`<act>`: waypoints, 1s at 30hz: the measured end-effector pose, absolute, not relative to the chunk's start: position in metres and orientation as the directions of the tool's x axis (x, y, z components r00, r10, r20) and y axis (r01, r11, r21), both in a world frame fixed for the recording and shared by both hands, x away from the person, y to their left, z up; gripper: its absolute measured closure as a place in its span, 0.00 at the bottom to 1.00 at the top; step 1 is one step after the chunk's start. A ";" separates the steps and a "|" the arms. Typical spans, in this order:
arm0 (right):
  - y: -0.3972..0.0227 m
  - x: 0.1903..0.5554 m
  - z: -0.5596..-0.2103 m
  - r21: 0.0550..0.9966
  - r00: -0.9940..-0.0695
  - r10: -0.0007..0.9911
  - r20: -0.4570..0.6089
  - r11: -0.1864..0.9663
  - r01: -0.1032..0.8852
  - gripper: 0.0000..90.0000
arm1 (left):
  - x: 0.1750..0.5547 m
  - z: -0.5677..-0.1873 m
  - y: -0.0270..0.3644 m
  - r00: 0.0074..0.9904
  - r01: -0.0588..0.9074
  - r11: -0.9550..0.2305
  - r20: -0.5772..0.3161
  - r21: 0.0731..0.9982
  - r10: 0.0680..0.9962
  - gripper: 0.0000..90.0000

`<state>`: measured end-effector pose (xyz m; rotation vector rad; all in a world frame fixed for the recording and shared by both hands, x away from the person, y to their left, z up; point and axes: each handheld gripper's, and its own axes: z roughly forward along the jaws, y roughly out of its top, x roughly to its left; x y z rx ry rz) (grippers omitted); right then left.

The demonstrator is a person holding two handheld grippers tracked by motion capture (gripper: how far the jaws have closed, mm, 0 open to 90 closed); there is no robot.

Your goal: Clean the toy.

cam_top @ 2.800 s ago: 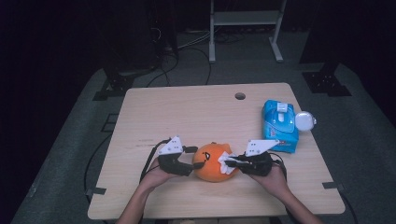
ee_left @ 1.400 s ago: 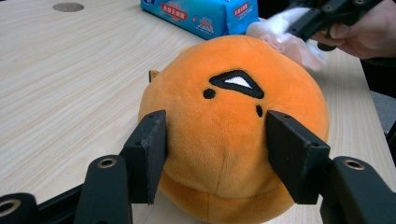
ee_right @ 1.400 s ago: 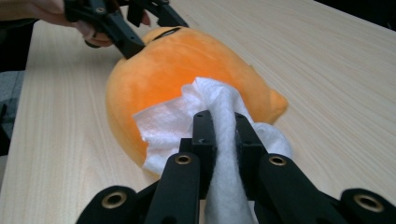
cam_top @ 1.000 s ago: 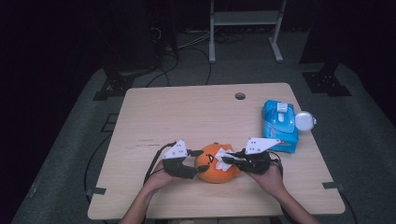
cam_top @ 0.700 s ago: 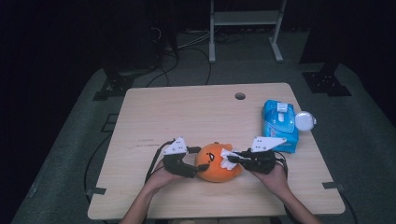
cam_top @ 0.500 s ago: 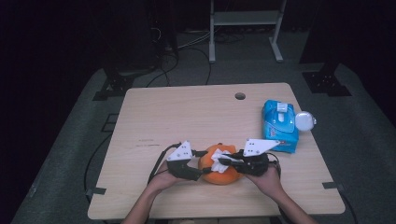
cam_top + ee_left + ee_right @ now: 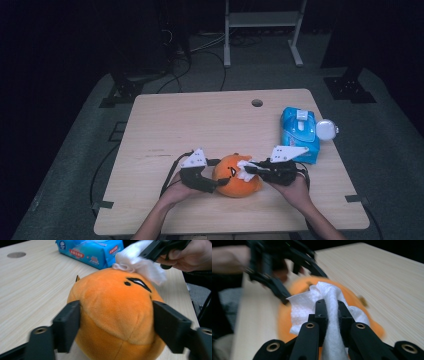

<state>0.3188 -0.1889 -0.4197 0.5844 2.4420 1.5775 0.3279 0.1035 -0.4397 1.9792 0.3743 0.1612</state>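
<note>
Orange plush toy (image 7: 117,315) sits between the just-opening left gripper's (image 7: 117,327) fingers (image 7: 66,327); white wipe (image 7: 140,265) on top.

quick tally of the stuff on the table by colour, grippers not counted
orange: 1, the plush toy
blue: 1, the pack of wipes
white: 2, the wipe pinched against the toy, and the small round thing beside the pack
total: 4

The blue pack of wipes (image 7: 96,253) carries small red labels with white characters and a round blue logo at one end; the print is too small and too blurred to be read; no other writing is visible anywhere.
</note>
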 end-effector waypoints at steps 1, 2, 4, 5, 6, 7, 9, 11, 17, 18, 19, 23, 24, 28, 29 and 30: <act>-0.184 0.316 -0.416 0.913 -0.919 0.387 0.075 0.343 0.219 0.91 | 0.326 -0.439 0.102 0.947 0.162 -0.397 -0.030 0.903 0.319 0.34; -0.179 0.314 -0.414 0.918 -0.927 0.369 0.074 0.338 0.208 0.91 | 0.322 -0.438 0.099 0.955 0.121 -0.413 0.007 0.903 0.296 0.36; -0.168 0.310 -0.410 0.920 -0.935 0.351 0.042 0.352 0.173 0.91 | 0.316 -0.436 0.095 0.961 0.061 -0.442 0.067 0.895 0.268 0.38; -0.164 0.309 -0.409 0.919 -0.936 0.352 0.027 0.360 0.162 0.91 | 0.314 -0.435 0.094 0.962 0.046 -0.453 0.083 0.890 0.261 0.39; -0.164 0.310 -0.409 0.918 -0.935 0.355 0.024 0.363 0.162 0.91 | 0.313 -0.435 0.094 0.962 0.035 -0.458 0.094 0.888 0.257 0.40; -0.165 0.311 -0.410 0.918 -0.934 0.357 0.030 0.359 0.167 0.91 | 0.312 -0.435 0.095 0.963 0.031 -0.461 0.098 0.887 0.252 0.40; -0.173 0.316 -0.412 0.917 -0.920 0.389 0.042 0.350 0.190 0.91 | 0.313 -0.437 0.097 0.963 0.041 -0.454 0.085 0.890 0.254 0.40; -0.180 0.319 -0.415 0.914 -0.911 0.409 0.058 0.344 0.213 0.91 | 0.315 -0.437 0.098 0.960 0.067 -0.444 0.064 0.894 0.274 0.38; -0.186 0.312 -0.423 0.908 -0.904 0.418 0.090 0.338 0.247 0.91 | 0.320 -0.438 0.094 0.945 0.175 -0.416 -0.035 0.893 0.324 0.19; -0.184 0.310 -0.423 0.909 -0.907 0.414 0.081 0.343 0.237 0.91 | 0.319 -0.438 0.095 0.949 0.157 -0.423 -0.018 0.892 0.313 0.24; -0.181 0.307 -0.422 0.911 -0.909 0.409 0.080 0.341 0.233 0.91 | 0.318 -0.437 0.095 0.951 0.145 -0.427 -0.006 0.892 0.309 0.28; -0.169 0.303 -0.415 0.924 -0.929 0.361 0.079 0.322 0.204 0.91 | 0.312 -0.436 0.092 0.961 0.062 -0.455 0.070 0.888 0.269 0.35; -0.165 0.302 -0.413 0.926 -0.932 0.357 0.072 0.324 0.195 0.91 | 0.308 -0.435 0.090 0.963 0.025 -0.466 0.105 0.884 0.250 0.35; -0.163 0.306 -0.409 0.928 -0.923 0.382 0.047 0.325 0.182 0.91 | 0.303 -0.435 0.089 0.966 -0.024 -0.476 0.143 0.879 0.215 0.38; -0.167 0.309 -0.410 0.928 -0.915 0.401 0.051 0.320 0.192 0.91 | 0.303 -0.435 0.089 0.966 -0.025 -0.476 0.143 0.879 0.213 0.38; -0.170 0.312 -0.411 0.926 -0.908 0.415 0.056 0.318 0.202 0.91 | 0.304 -0.435 0.090 0.967 -0.018 -0.476 0.137 0.879 0.217 0.38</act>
